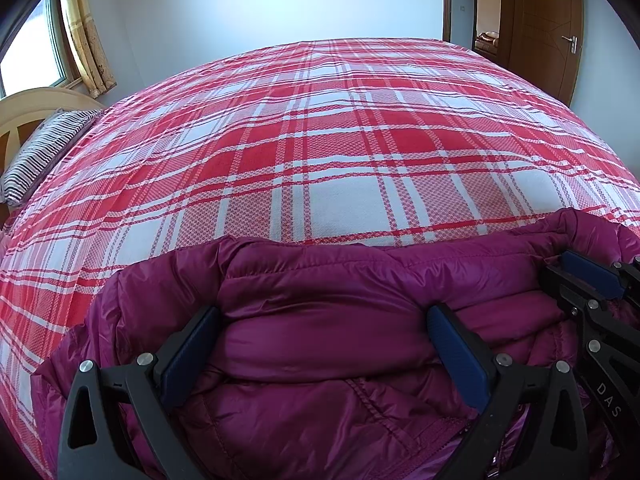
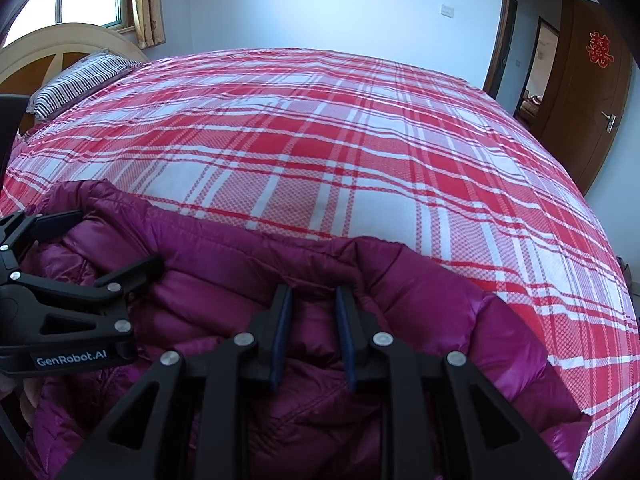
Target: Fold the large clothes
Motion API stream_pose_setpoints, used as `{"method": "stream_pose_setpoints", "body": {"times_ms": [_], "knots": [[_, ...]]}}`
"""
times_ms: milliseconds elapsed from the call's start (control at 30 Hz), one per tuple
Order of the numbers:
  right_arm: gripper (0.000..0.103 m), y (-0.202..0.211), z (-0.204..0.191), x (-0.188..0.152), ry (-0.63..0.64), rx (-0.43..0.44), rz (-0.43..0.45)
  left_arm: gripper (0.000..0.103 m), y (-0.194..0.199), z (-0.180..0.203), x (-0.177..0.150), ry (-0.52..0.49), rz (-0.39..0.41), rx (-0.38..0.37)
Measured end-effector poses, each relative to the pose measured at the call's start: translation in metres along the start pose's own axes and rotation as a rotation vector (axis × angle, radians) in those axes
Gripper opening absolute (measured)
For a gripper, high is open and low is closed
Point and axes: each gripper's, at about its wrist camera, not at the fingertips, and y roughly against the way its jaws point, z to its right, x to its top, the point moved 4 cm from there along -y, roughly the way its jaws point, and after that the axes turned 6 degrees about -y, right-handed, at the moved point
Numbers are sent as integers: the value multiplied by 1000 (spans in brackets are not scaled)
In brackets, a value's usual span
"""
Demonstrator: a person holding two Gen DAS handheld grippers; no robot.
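A magenta puffer jacket point(image 1: 320, 320) lies bunched on the near part of the bed; it also shows in the right wrist view point(image 2: 360, 300). My left gripper point(image 1: 322, 316) is open wide, its blue-padded fingers resting on the jacket's puffy panel. It shows at the left of the right wrist view point(image 2: 116, 240), open over the jacket. My right gripper point(image 2: 312, 296) has its fingers close together, pinching a fold of the jacket. It shows at the right edge of the left wrist view point(image 1: 592, 276).
The bed carries a red and white plaid sheet point(image 1: 320, 140) that stretches away ahead. A striped pillow point(image 1: 44, 152) lies by the wooden headboard point(image 2: 48, 48) at the left. A window with curtain is at far left; a brown door point(image 1: 548, 28) is at far right.
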Motion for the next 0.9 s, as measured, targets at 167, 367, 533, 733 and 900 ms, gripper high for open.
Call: {"method": "stream_pose_setpoints", "body": {"times_ms": [167,367,533,733,900], "knots": [[24,0,-1,0,8,-10,-1,103,0,0,0,-6,-2,7],[25,0,-2,0,18,-21,0,103,0,0,0,-7,-3,8],[25,-1,-4,1,26,-27,-9,103,0,1,0,-6,-4,7],[26,-3,-7,4,53,-40,-36,103,2,2,4,-15,-15,16],[61,19,-4,8,63,-4,-16,102,28,-2,8,-37,-12,-14]]}}
